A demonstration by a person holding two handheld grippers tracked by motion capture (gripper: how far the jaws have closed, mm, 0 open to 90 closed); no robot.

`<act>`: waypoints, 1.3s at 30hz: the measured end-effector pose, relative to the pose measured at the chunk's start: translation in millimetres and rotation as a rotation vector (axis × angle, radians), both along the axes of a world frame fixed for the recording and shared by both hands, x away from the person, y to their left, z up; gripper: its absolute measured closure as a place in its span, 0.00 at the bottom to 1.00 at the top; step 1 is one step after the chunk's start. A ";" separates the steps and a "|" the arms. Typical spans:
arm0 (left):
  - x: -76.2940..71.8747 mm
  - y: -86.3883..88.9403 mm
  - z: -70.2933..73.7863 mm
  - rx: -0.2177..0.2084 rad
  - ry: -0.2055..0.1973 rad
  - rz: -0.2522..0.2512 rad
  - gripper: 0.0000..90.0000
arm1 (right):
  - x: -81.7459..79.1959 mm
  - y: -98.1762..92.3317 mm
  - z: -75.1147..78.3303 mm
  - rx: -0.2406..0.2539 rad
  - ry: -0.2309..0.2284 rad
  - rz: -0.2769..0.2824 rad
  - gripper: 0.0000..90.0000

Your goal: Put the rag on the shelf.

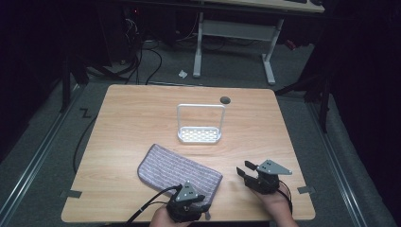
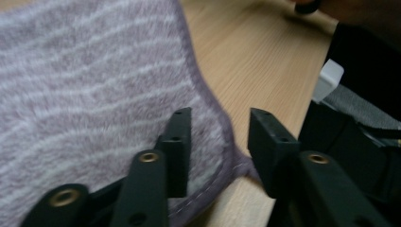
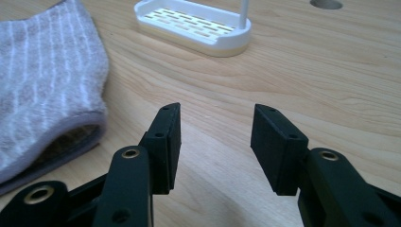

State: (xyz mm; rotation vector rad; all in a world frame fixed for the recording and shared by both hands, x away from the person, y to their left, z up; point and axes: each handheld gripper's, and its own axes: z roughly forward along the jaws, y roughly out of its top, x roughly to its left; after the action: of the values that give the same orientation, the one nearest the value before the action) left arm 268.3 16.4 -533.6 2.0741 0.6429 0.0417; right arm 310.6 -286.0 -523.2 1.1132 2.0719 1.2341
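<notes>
Left gripper view: my left gripper straddles the striped cloth's corner, jaws apart, unpinched; my right gripper gapes wide over bare table

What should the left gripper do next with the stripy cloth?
Probably close the left gripper on the near corner of the folded striped cloth. Its jaws stand open with the cloth's purple hem between them, not yet pinched. The right gripper waits open over bare table beside the cloth, near the white rack.
</notes>
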 end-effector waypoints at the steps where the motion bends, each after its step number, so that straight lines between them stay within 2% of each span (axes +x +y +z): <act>1: -0.3 2.9 3.9 -0.015 -0.008 0.005 0.60 | 0.0 0.0 0.0 0.000 0.000 0.000 0.59; 2: 0.2 12.5 10.5 -0.044 -0.027 0.026 0.60 | -2.9 7.4 3.0 -0.001 -0.004 0.021 0.59; 4: 1.0 18.7 12.5 -0.051 -0.037 0.041 0.59 | -4.8 13.5 5.9 0.000 -0.006 0.033 0.59; 6: 3.9 32.8 13.1 -0.059 -0.037 0.082 0.59 | -9.0 30.1 13.8 0.015 -0.024 0.084 0.59; 7: 5.8 39.7 12.0 -0.054 -0.031 0.102 0.60 | -10.2 40.4 17.8 0.013 -0.034 0.113 0.59; 8: 9.6 51.4 8.0 -0.012 -0.018 0.147 0.67 | -10.7 62.0 23.7 -0.001 -0.045 0.168 0.62; 9: 9.6 51.4 8.0 -0.012 -0.018 0.147 0.75 | -10.7 62.0 23.7 -0.001 -0.045 0.168 0.62; 11: 12.7 60.1 3.5 0.042 -0.012 0.187 0.78 | -7.8 82.2 23.6 -0.007 -0.016 0.216 0.68; 12: 16.4 67.9 -0.1 0.067 -0.004 0.219 0.83 | -2.7 99.6 17.2 -0.058 0.031 0.244 0.79; 14: 19.7 73.6 -2.0 0.059 0.012 0.245 0.83 | 3.0 111.6 6.2 -0.131 0.082 0.263 0.91; 15: 20.7 75.1 -2.6 0.061 0.012 0.254 0.83 | 5.6 115.0 0.3 -0.162 0.105 0.266 0.92; 16: 21.7 76.3 -3.6 0.066 0.009 0.261 0.83 | 7.3 116.7 -5.0 -0.183 0.125 0.266 0.93; 17: 21.7 76.3 -3.6 0.066 0.009 0.261 0.83 | 7.3 116.7 -5.0 -0.183 0.125 0.266 0.93; 18: 23.7 78.0 -5.7 0.059 0.022 0.265 0.83 | 8.6 115.8 -12.6 -0.201 0.149 0.262 0.95; 20: 24.6 78.7 -6.4 0.054 0.026 0.263 0.83 | 7.8 113.5 -13.5 -0.186 0.152 0.263 0.95; 22: 27.9 75.3 -7.8 0.045 0.034 0.256 0.80 | -2.0 107.1 -10.8 -0.203 0.162 0.265 0.96; 23: 27.9 75.3 -7.8 0.045 0.034 0.256 0.79 | -2.0 107.1 -10.8 -0.203 0.162 0.265 0.96; 25: 32.5 65.1 -8.5 0.031 0.037 0.244 0.77 | -25.8 97.0 -12.2 -0.214 0.156 0.284 0.96; 26: 32.5 65.1 -8.5 0.031 0.037 0.244 0.76 | -25.8 97.0 -12.2 -0.214 0.156 0.284 0.96; 27: 36.9 54.2 -8.7 0.017 0.046 0.232 0.75 | -42.9 89.0 -12.8 -0.198 0.166 0.286 0.95; 28: 36.9 54.2 -8.7 0.017 0.046 0.232 0.74 | -50.3 85.6 -13.4 -0.194 0.166 0.290 0.95; 29: 38.4 48.7 -8.8 0.023 0.037 0.219 0.74 | -50.3 85.6 -13.4 -0.194 0.166 0.290 0.95; 30: 39.1 43.7 -8.9 0.025 0.028 0.212 0.71 | -61.8 80.9 -12.9 -0.188 0.172 0.298 0.92; 32: 39.3 40.3 -7.1 0.018 0.020 0.209 0.68 | -67.9 77.8 -8.3 -0.162 0.162 0.299 0.89; 34: 39.2 42.4 -5.4 0.009 0.010 0.217 0.65 | -65.2 76.0 1.0 -0.137 0.126 0.295 0.87; 35: 40.3 45.6 -3.3 0.001 0.003 0.227 0.65 | -65.2 76.0 1.0 -0.137 0.126 0.295 0.87; 36: 42.9 49.0 -1.4 -0.010 0.001 0.246 0.63 | -51.6 75.4 11.0 -0.107 0.098 0.269 0.87; 37: 46.7 52.8 0.1 -0.021 0.001 0.266 0.63 | -41.5 76.0 14.4 -0.095 0.092 0.257 0.87; 38: 51.5 55.9 0.9 -0.027 0.010 0.293 0.63 | -41.5 76.0 14.4 -0.095 0.092 0.257 0.87; 39: 62.9 59.3 -0.1 -0.015 0.032 0.328 0.66 | -17.1 80.7 17.2 -0.100 0.088 0.232 0.88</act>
State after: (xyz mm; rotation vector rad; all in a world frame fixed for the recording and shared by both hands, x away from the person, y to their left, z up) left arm 331.1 75.7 -533.7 1.9394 0.9941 0.1912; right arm 293.5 -205.3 -505.9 0.9178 2.3554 1.1891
